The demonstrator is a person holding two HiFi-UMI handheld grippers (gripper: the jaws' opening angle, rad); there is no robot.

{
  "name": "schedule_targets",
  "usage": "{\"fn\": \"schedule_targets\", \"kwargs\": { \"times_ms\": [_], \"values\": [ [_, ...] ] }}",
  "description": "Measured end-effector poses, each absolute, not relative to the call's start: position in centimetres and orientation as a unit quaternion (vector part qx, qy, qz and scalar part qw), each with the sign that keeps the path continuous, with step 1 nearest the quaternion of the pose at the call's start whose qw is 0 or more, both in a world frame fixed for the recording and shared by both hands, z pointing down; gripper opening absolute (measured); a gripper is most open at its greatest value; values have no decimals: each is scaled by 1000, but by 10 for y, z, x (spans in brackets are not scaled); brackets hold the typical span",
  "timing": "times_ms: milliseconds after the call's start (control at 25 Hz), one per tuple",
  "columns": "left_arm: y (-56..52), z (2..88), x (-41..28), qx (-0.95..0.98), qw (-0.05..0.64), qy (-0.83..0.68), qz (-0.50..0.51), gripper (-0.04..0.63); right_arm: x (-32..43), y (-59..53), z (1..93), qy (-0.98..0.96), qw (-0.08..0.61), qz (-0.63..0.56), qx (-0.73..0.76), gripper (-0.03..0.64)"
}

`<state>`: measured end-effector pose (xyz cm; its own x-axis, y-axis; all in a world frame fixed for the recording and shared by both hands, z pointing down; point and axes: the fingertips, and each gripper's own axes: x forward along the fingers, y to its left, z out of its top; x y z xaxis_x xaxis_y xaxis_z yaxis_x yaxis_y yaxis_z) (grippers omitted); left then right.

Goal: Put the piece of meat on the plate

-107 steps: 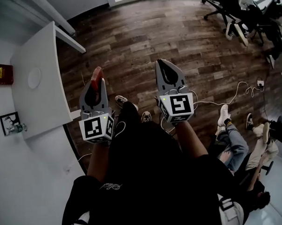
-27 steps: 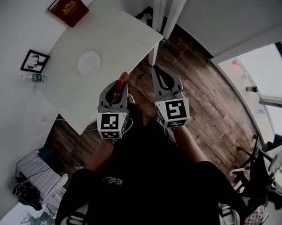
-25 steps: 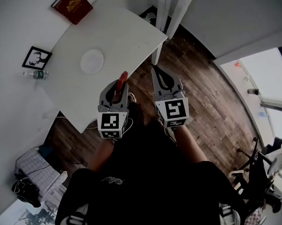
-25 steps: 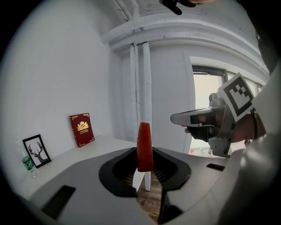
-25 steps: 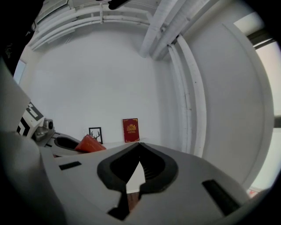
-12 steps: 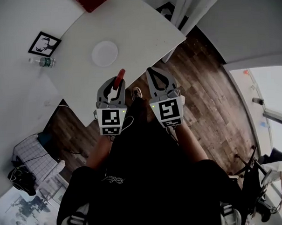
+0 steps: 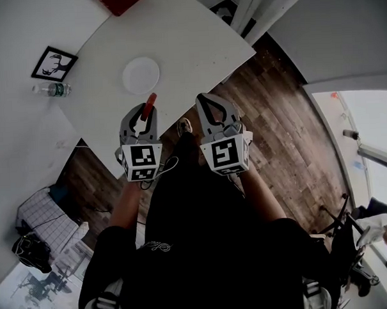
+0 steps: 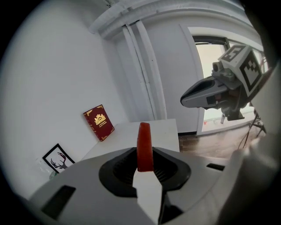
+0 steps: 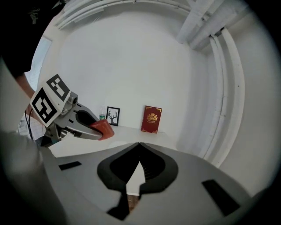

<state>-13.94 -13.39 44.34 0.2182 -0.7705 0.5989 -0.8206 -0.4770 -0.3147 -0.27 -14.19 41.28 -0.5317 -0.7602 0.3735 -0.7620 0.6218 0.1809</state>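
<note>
Left tool clamps thin red meat slice, right tool closed empty; shallow pinch risks dropping it short of round white plate.

office-like room: white table, wood floor, framed picture, red book.

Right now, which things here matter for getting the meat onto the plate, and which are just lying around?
For the job: piece of meat, left gripper holding it, white plate, table.
Just lying about: red book, framed deer picture, water bottle.
</note>
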Motion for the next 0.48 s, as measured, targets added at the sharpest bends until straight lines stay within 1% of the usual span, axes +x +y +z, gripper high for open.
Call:
{"fn": "schedule_targets", "kwargs": {
  "times_ms": [160,320,480],
  "values": [
    [-140,461,-146,775,32,-500,384,87,-7,-144,420,-877,216,16,429,21],
    [-150,470,-156,770,30,-497,400,87,-12,-153,426,-883,185,62,427,21],
    [-162,479,-163,769,20,-487,414,87,-18,-162,442,-881,188,91,425,21]
  ]
}}
